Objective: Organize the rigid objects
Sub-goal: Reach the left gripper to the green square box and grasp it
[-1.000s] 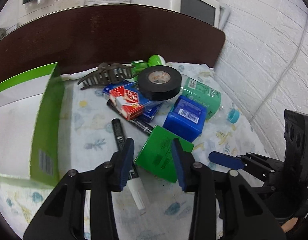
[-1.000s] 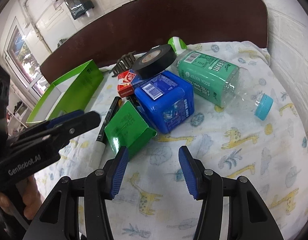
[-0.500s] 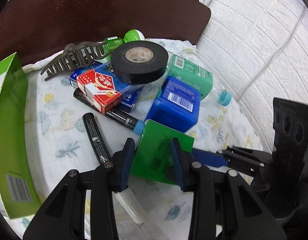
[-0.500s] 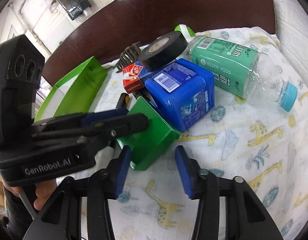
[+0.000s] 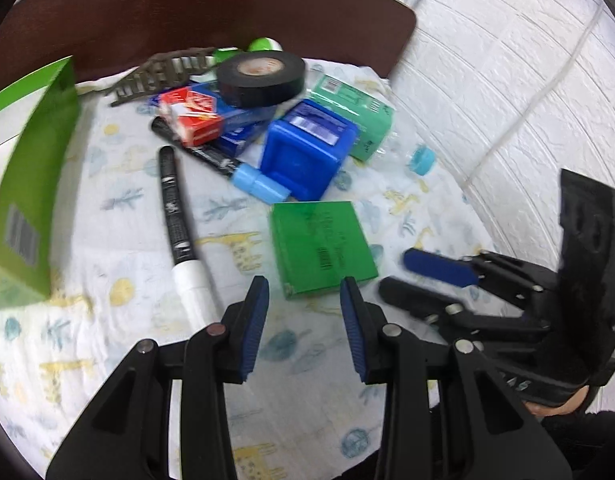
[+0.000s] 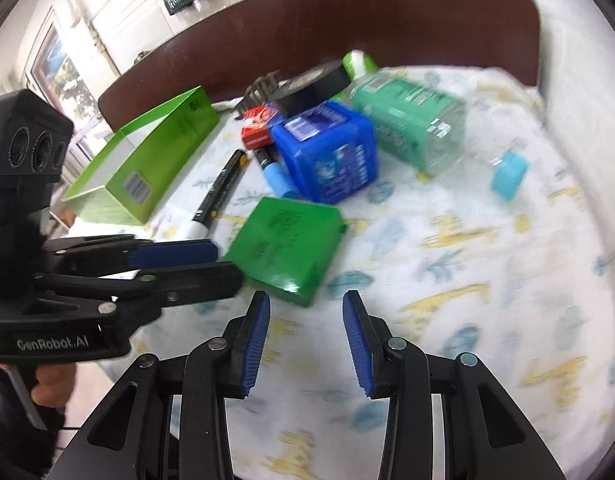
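Note:
A flat green box (image 5: 321,246) lies on the patterned cloth, apart from the pile; it also shows in the right wrist view (image 6: 285,246). My left gripper (image 5: 305,312) is open and empty just short of it. My right gripper (image 6: 305,328) is open and empty, also just short of the box. Behind lie a blue tub (image 5: 307,154), a green soda bottle (image 6: 411,120), a roll of black tape (image 5: 261,78), a red pack (image 5: 193,118), two markers (image 5: 177,216) and a hair claw (image 5: 163,72).
An open light-green carton (image 6: 143,160) stands at the left of the cloth. A dark wooden headboard (image 5: 207,12) runs along the back. A white brick-pattern wall (image 5: 507,60) closes the right side. A loose blue bottle cap (image 6: 507,174) lies at the right.
The green box, leaning tilted against the blue tub before, now lies flat and nearer me. Both grippers have drawn back from it, and the left fingers no longer straddle it.

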Available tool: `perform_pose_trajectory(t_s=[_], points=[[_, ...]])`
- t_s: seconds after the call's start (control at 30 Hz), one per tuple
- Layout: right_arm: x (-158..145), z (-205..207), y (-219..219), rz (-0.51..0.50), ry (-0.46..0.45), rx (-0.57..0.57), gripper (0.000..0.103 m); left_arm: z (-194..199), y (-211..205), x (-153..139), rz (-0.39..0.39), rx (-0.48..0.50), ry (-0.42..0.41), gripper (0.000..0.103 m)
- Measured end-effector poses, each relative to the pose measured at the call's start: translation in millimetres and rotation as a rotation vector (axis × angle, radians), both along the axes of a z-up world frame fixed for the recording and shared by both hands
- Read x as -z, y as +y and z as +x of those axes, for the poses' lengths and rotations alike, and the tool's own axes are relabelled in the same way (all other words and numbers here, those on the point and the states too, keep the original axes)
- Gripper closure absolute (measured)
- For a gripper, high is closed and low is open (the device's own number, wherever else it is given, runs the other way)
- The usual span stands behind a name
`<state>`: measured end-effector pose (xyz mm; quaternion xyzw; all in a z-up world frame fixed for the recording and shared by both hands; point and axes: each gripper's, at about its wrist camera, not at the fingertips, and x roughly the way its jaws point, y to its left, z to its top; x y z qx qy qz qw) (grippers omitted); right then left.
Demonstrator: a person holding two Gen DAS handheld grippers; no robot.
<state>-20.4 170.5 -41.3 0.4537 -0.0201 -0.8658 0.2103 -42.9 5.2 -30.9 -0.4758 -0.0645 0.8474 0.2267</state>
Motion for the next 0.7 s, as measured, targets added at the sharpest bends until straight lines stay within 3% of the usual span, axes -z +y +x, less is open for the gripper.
perform_pose_trajectory(t_s=[0.17,0.3,0.37,0.6,0.7], points=[[-9,-9,14,-0.071,-0.002,0.052,0.062,-13,-6,2,0.045,-0.054,-0.03,0.069],[-1,-25,23,-0.205,-0.097,0.115,0.063,-18,2,3,0.047,-0.046,-0.026,0.069],[3,-31,26,-0.249,-0.126,0.149,0.072,-20,7,6,0.043,-0.03,-0.033,0.076],[18,-43,16,-0.291,-0.198,0.132,0.074,-28,6,15,0.059,-0.024,-0.064,0.076],[16,-45,13,-0.278,-0.188,0.129,0.074,-28,5,14,0.065,-0.038,-0.064,0.078]])
